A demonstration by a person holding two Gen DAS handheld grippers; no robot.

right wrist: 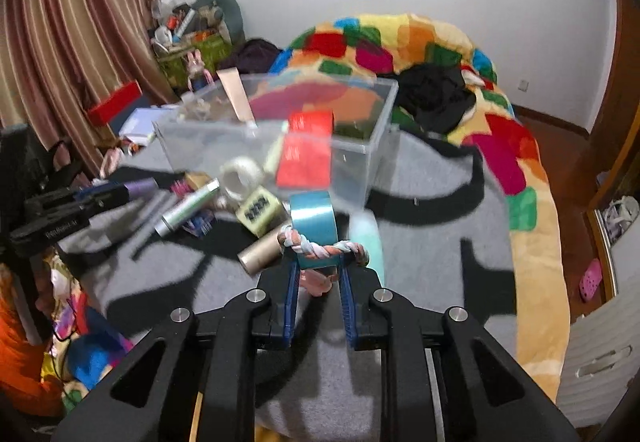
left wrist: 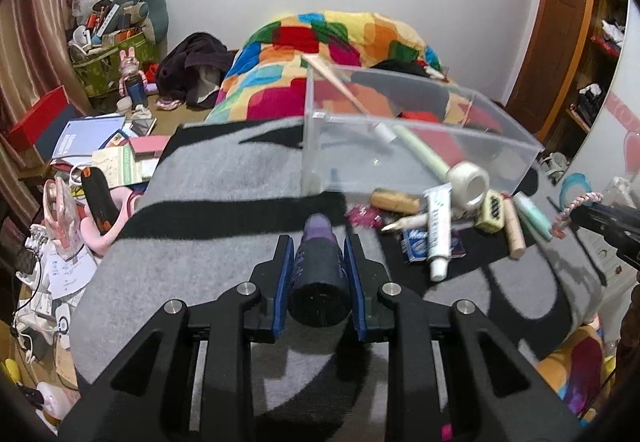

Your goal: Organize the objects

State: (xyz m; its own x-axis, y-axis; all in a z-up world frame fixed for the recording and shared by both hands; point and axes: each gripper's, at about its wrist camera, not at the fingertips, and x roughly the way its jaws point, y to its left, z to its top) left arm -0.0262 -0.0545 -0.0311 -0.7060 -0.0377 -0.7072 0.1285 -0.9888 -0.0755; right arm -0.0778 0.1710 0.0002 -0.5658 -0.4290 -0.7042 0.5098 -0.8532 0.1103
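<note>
My left gripper (left wrist: 318, 248) is shut on a dark purple tube (left wrist: 318, 266) and holds it over the grey and black blanket (left wrist: 200, 242), short of the clear plastic box (left wrist: 400, 130). The right wrist view shows that box (right wrist: 360, 158) with a beige tube (right wrist: 236, 94) and a red packet (right wrist: 306, 158) in it. My right gripper (right wrist: 318, 268) is shut on a pink and white braided rope ring (right wrist: 320, 246), just behind a teal tape roll (right wrist: 314, 226). Loose items lie beside the box: a white tape roll (left wrist: 468, 182), a white tube (left wrist: 438, 234), a yellow dice block (left wrist: 494, 212).
A patchwork quilt (left wrist: 340, 38) lies behind the box. The floor on the left is cluttered with papers (left wrist: 86, 134), a red box (left wrist: 38, 118) and a green basket (left wrist: 112, 62). A curtain (right wrist: 72, 42) hangs at left. A wooden door (left wrist: 556, 22) is at right.
</note>
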